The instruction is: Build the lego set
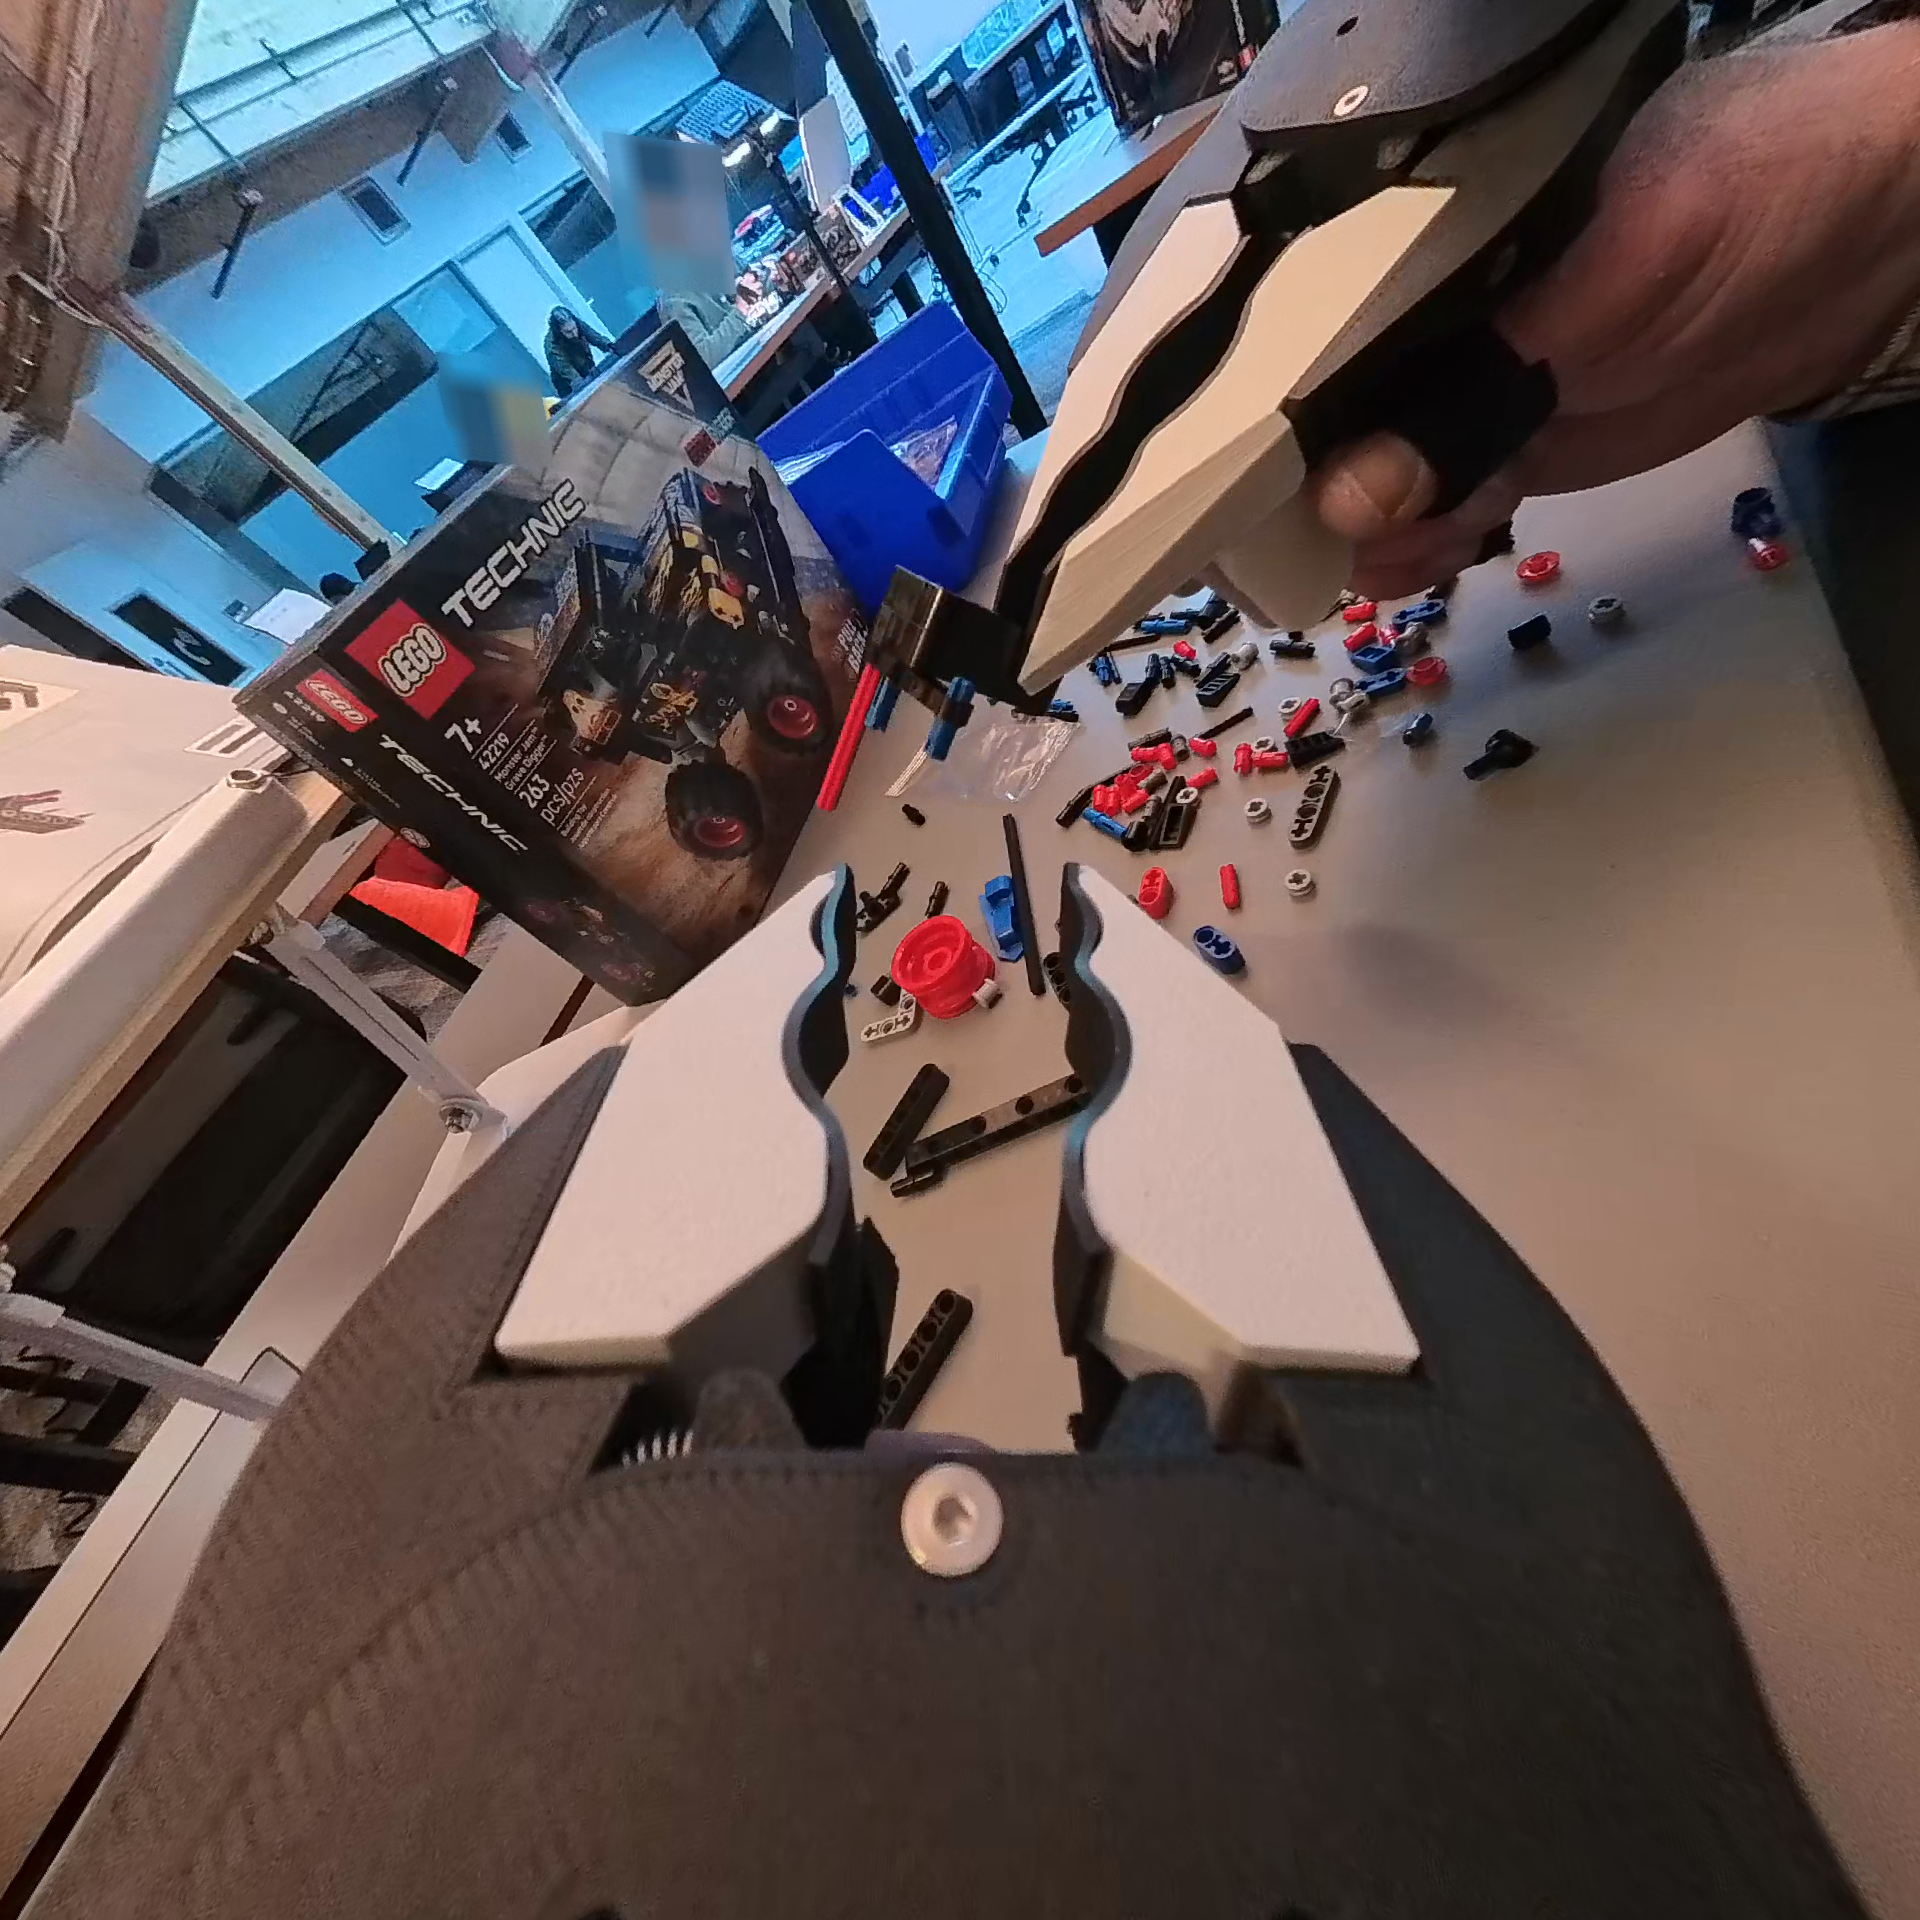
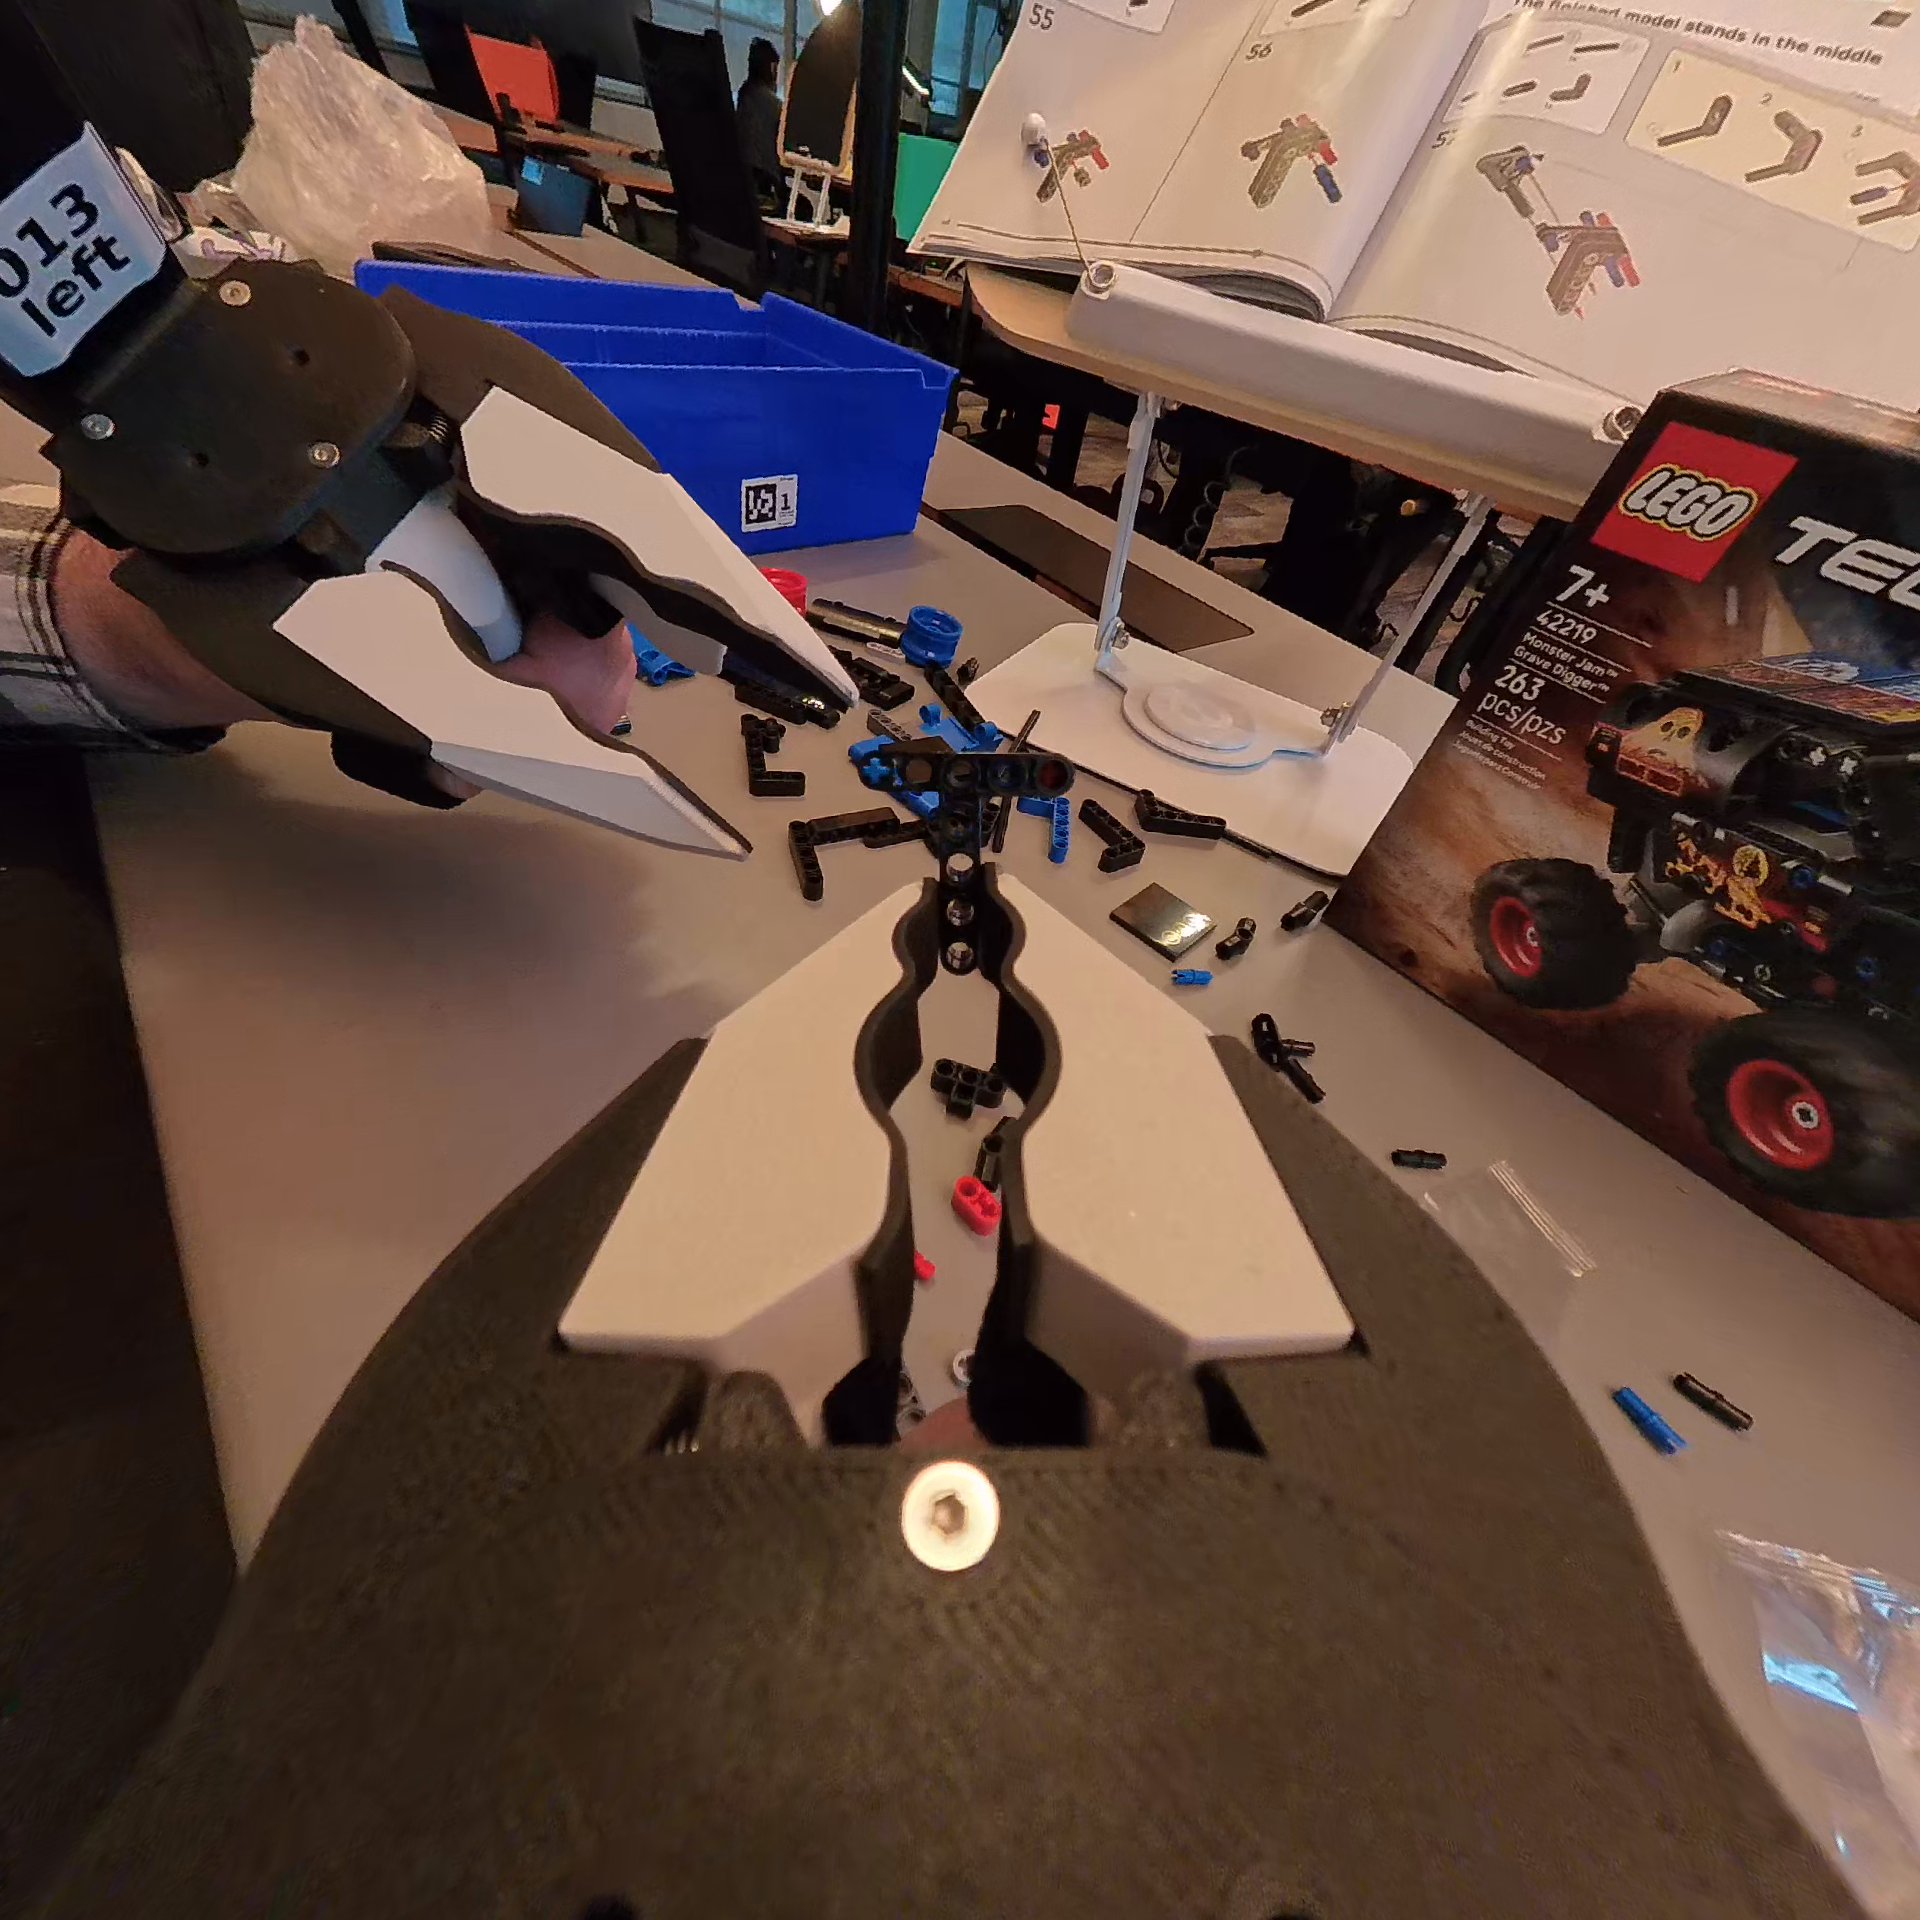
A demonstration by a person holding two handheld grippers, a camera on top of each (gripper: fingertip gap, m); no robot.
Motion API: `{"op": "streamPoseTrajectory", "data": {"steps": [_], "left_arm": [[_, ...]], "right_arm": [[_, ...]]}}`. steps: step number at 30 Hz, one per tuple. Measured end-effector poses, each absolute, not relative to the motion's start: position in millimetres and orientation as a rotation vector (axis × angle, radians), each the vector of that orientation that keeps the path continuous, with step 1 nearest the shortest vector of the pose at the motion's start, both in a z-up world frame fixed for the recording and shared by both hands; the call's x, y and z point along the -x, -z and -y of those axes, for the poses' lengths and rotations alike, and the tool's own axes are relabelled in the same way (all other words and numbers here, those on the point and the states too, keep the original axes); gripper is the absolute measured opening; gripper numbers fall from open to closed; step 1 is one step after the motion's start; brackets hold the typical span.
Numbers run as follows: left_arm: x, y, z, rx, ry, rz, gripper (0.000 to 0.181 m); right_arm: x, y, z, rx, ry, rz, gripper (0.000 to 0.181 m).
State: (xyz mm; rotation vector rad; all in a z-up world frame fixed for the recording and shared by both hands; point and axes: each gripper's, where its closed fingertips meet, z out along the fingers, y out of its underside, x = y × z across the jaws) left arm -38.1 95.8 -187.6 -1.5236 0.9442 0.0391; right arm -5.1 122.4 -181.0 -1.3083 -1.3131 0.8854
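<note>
My right gripper (image 2: 961, 894) is shut on a black T-shaped beam assembly (image 2: 961, 805) and holds it upright above the grey table (image 2: 416, 1039). In the left wrist view the right gripper (image 1: 1023, 681) comes in from the upper right, held by a hand, with the black assembly (image 1: 935, 623) at its tips. My left gripper (image 1: 958, 894) is open and empty, low over the table; a red wheel hub (image 1: 940, 966) and black beams (image 1: 997, 1127) lie between its fingers. It also shows in the right wrist view (image 2: 795, 774), open, to the left of the assembly.
Small red, blue and black parts (image 1: 1247, 748) are scattered on the table. The set's box (image 2: 1714, 779) stands at the right, a blue bin (image 2: 727, 416) behind. An open instruction booklet (image 2: 1455, 156) rests on a white stand (image 2: 1195, 727). Clear plastic bags (image 2: 1818, 1662) lie nearby. My hands' fingertips stand some 5 centimeters from each other.
</note>
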Motion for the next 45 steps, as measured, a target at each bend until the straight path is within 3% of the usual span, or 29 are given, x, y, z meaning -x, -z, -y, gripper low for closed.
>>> {"op": "streamPoseTrajectory", "data": {"steps": [16,26,32,34,45], "left_arm": [[38,183,-96,1.505,-0.047,-0.936,0.037],[35,176,-99,1.414,-0.320,-1.004,0.049],[24,193,-93,1.430,-0.298,-1.112,0.038],[21,196,-88,1.409,-0.302,-1.152,0.026],[22,203,-81,1.469,-0.183,-1.170,0.021]], "right_arm": [[7,183,-121,1.292,-0.846,1.334,0.004],[16,196,-102,1.228,-0.795,1.464,0.004],[20,206,-81,1.189,-0.845,1.580,0.004],[20,205,-78,1.192,-0.868,1.581,0.004],[15,208,-71,1.245,-1.014,1.621,0.014]]}}
